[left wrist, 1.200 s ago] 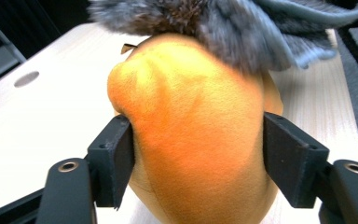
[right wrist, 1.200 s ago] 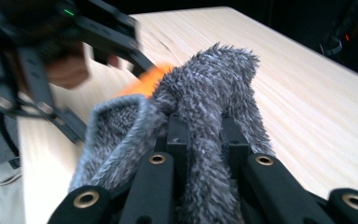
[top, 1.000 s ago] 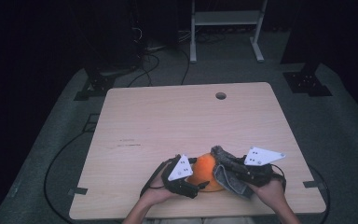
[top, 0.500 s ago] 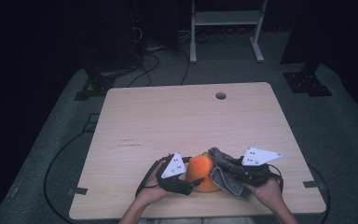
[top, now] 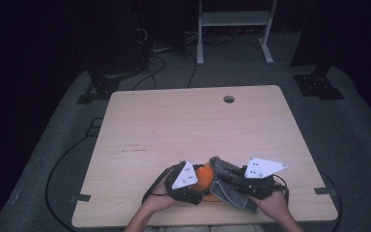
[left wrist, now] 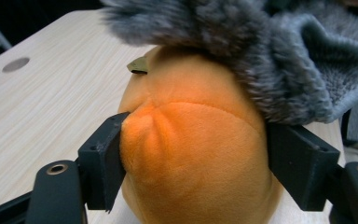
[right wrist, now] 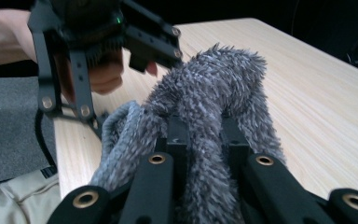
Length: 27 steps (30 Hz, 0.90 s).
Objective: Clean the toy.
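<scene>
- Near edge of the wooden bench [top: 174, 125], a little right of middle: orange plush ball [top: 204, 178] with a grey fuzzy cloth [top: 224, 170] draped over its right side and top.
- Left gripper [left wrist: 193, 158] in the left hand [top: 160, 199] on the ball's left; fingers [left wrist: 103, 158] have just been closing and now press into the ball from both sides, denting the orange plush on one side.
- In the left gripper view: small olive tag [left wrist: 139, 65] sticking out near the ball's top, grey cloth hanging over the far upper part of the ball.
- Right gripper [right wrist: 204, 135] in the right hand [top: 270, 205] on the ball's right, white three-cornered plate on top; fingers [right wrist: 179, 140] pressed close together, pinching a raised fold of the grey cloth.
- In the right gripper view: cloth arching up above the fingers, the other gripper and its hand just beyond it at the left.
- Round cable hole [top: 229, 99] in the bench at the far edge, well apart from the ball.
- Black cable [top: 58, 169] trailing over the grey floor to the left of the bench.
</scene>
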Motion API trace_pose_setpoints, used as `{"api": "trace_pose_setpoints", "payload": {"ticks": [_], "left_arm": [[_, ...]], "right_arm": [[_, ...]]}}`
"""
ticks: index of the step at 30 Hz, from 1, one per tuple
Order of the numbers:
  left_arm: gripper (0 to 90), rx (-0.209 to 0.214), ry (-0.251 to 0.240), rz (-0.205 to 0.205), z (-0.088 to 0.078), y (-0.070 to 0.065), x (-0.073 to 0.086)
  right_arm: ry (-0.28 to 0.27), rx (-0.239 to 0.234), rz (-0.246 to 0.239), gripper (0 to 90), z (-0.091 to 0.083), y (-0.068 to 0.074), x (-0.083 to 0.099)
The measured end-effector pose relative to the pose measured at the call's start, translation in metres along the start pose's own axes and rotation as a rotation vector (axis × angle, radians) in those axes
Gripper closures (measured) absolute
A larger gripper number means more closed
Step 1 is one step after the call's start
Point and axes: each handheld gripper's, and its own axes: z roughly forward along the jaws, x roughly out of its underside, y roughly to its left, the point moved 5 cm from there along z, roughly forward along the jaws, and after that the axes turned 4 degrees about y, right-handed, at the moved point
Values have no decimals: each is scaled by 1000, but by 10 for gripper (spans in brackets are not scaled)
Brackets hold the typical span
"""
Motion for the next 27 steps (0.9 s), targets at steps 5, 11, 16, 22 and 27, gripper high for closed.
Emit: {"api": "trace_pose_setpoints", "payload": {"ticks": [5, 11, 16, 22, 27], "left_arm": [[242, 36, -23, -54, -3, 6, 4], [203, 49, -19, -95, -1, 7, 0], [255, 44, -4, -101, -5, 10, 6], [138, 51, -2, -128, -5, 9, -6], [250, 33, 2, -77, -5, 7, -1]], "right_arm": [[9, -1, 4, 774, 4, -3, 2], [10, -4, 1, 774, 8, 4, 2], [6, 2, 73, 770, -1, -16, 15], [1, 7, 41, 767, 2, -5, 10], [-4, -12, 55, 767, 1, -10, 13]]}}
